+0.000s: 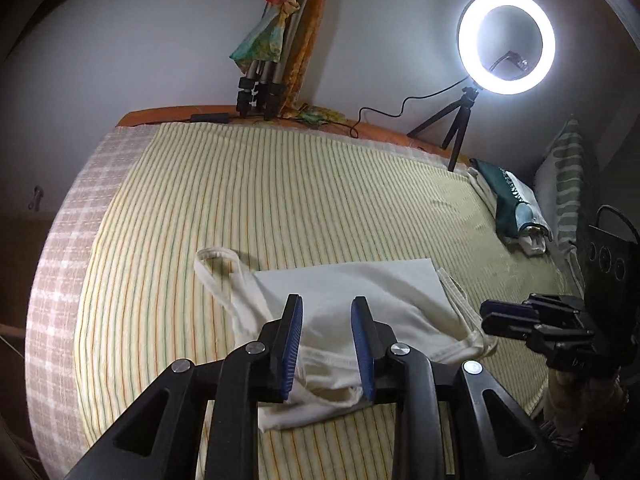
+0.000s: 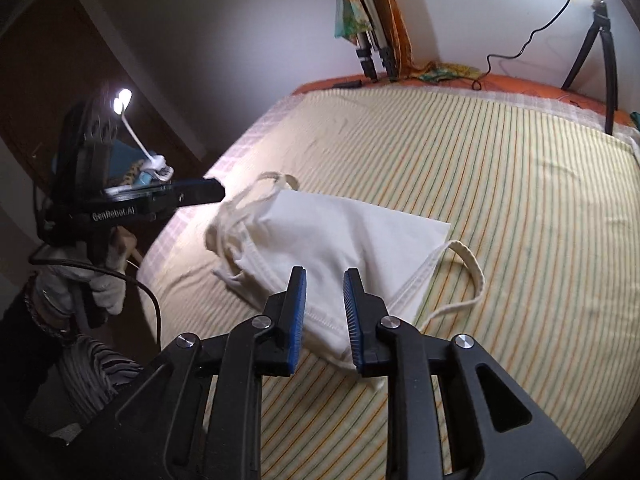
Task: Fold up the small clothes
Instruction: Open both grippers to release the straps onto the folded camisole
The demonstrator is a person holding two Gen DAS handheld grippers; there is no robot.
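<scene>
Blue ribbed pads (image 1: 292, 344) over folded cream camisole (image 1: 360, 288)

Striped bedsheet (image 1: 280, 200) over bed; lit ring light (image 1: 506, 42) on tripod by white wall (image 1: 160, 40)

garment (image 2: 340, 232): cream | sheet (image 1: 280, 200): yellow, green-orange stripes | fingers (image 1: 294, 344): blue pads

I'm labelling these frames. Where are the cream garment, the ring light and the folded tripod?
cream garment (image 2: 340, 232): right wrist view, flat folded panel.
ring light (image 1: 506, 41): left wrist view, glowing ring's left rim.
folded tripod (image 1: 260, 92): left wrist view, bundled legs' lower end.
</scene>
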